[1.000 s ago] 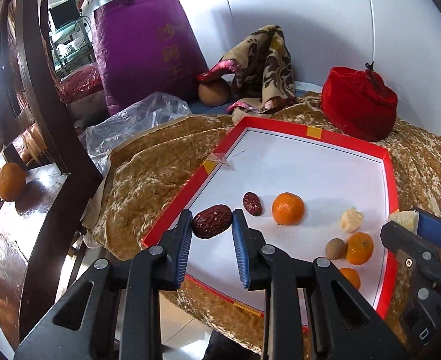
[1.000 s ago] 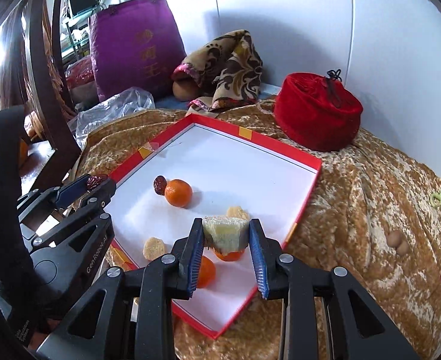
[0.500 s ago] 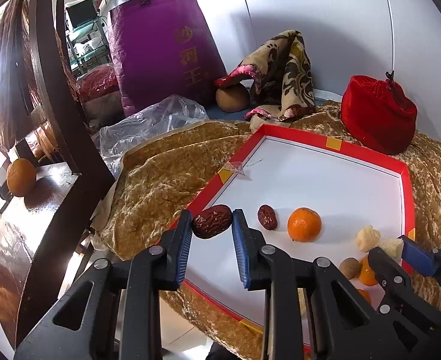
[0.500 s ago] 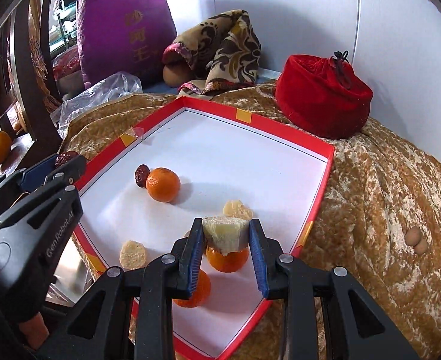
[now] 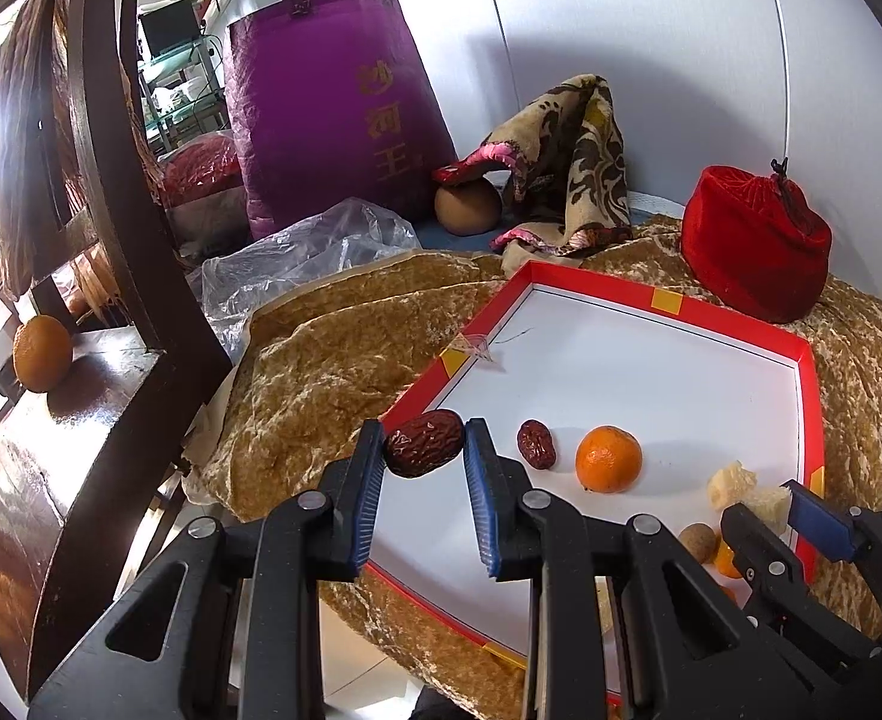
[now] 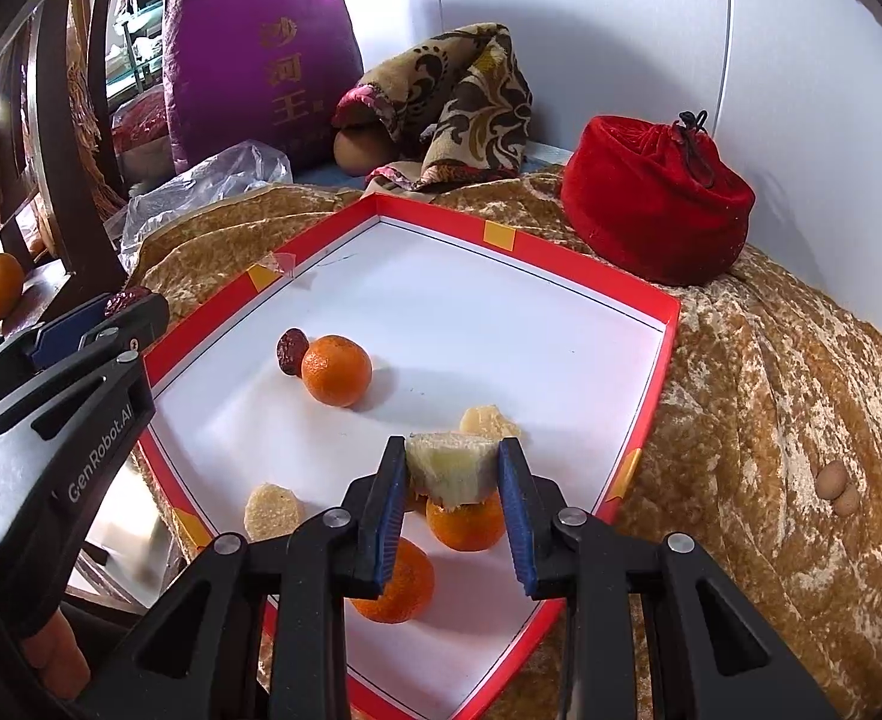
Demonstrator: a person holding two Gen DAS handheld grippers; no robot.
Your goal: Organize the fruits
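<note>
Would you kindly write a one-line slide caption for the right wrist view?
Right gripper jaws clamp a pale fruit chunk above mandarins in the red-rimmed tray.

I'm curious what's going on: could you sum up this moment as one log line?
left claw: shut on red date | right claw: shut on pale fruit chunk | both over red-rimmed tray

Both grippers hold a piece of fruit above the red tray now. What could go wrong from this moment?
The left gripper holds the red date over the tray's edge; released here, it may fall outside. The right gripper holds the pale chunk above a tangerine; dropped, it could land on it and roll.
</note>
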